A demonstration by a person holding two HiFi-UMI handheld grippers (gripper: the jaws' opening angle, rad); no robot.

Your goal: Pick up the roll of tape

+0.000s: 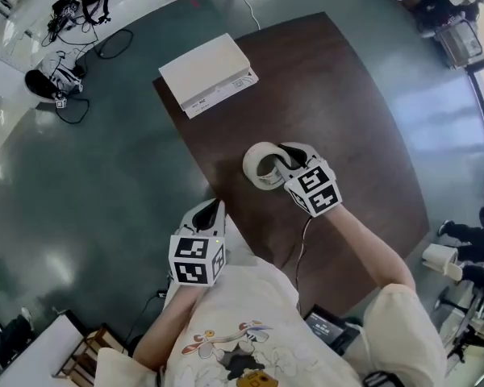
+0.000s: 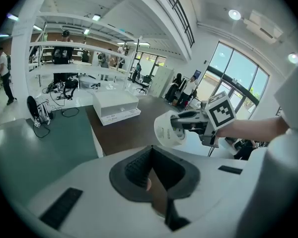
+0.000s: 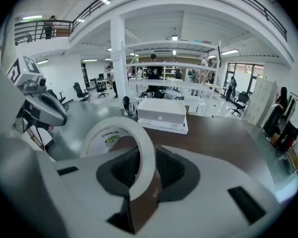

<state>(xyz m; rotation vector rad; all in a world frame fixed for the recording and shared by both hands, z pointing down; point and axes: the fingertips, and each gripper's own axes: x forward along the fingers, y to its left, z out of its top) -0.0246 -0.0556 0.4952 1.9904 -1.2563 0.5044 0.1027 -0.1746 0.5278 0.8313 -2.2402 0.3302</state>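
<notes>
Tape hung above the desk, its wall pinched by the right tool for a firm hold, while the left tool, shut and empty, hovered aside, out of the way.

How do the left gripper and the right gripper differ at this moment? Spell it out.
The right gripper's jaws are clamped on the wall of the roll of tape; the left gripper's jaws are together with nothing between them. The right gripper is over the brown table; the left gripper hangs by that table's edge. Both are white, carry a cube with square markers, and point away from the person.
</notes>
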